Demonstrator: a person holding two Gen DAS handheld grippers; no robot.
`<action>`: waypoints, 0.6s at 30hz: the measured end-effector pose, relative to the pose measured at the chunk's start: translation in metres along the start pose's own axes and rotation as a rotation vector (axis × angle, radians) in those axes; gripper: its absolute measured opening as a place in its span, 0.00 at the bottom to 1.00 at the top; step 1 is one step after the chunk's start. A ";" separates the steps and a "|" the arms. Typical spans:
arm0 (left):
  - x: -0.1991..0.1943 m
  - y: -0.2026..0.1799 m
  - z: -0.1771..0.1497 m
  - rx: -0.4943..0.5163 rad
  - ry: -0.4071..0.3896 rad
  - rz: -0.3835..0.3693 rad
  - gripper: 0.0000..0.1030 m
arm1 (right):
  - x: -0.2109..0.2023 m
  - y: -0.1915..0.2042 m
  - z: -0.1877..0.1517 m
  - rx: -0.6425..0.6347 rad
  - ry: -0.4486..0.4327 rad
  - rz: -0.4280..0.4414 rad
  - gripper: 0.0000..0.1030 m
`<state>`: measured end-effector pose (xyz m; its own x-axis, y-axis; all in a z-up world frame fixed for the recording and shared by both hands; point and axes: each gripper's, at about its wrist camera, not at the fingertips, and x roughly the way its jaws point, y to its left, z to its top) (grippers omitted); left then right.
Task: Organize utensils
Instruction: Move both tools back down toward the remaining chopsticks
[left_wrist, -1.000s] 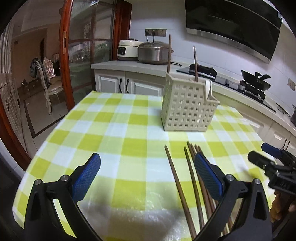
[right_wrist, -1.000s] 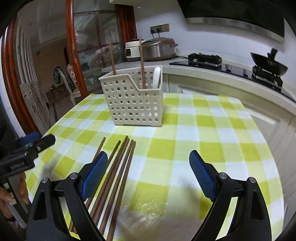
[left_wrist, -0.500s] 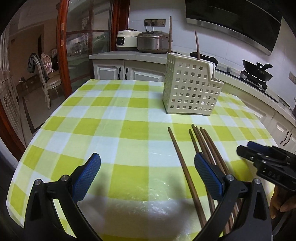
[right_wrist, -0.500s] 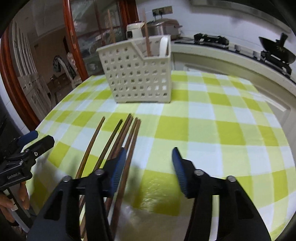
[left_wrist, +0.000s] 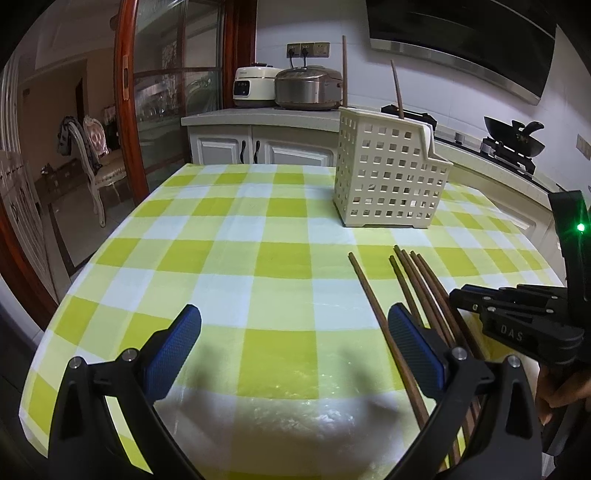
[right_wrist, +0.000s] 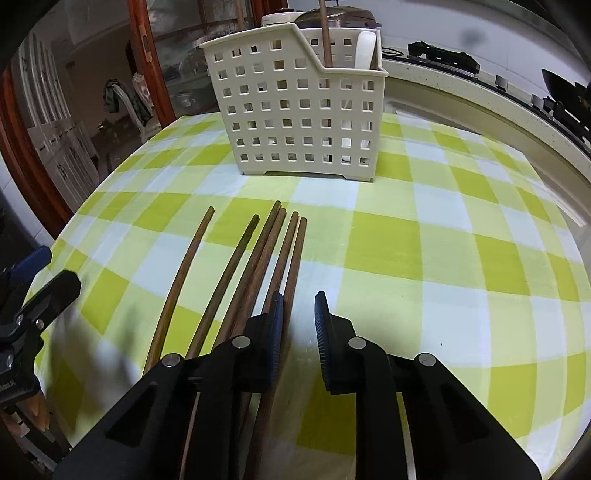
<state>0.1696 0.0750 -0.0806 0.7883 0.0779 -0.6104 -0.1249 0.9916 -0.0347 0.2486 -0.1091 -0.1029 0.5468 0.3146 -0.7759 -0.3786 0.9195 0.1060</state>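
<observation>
Six brown wooden chopsticks (right_wrist: 255, 266) lie side by side on the round table with the green-and-white checked cloth (right_wrist: 424, 258), near the cream perforated plastic utensil basket (right_wrist: 299, 107), which holds upright chopsticks. The right gripper (right_wrist: 298, 310) has just been closing; its jaws stand narrowly apart astride the rightmost chopstick, not yet pressing it. The left gripper (left_wrist: 291, 332) hovers wide apart, empty.
</observation>
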 end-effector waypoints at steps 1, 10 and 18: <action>0.000 0.002 -0.001 -0.004 0.002 -0.002 0.95 | 0.001 0.000 0.001 -0.002 0.002 -0.001 0.17; 0.004 0.003 -0.003 -0.004 0.019 -0.018 0.95 | 0.009 0.011 0.007 -0.038 0.027 -0.037 0.15; 0.013 -0.008 -0.003 0.016 0.077 -0.032 0.95 | 0.009 0.008 0.003 -0.056 0.018 -0.050 0.09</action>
<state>0.1789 0.0676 -0.0906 0.7430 0.0381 -0.6682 -0.0901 0.9950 -0.0434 0.2524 -0.0986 -0.1073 0.5524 0.2638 -0.7907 -0.3926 0.9191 0.0324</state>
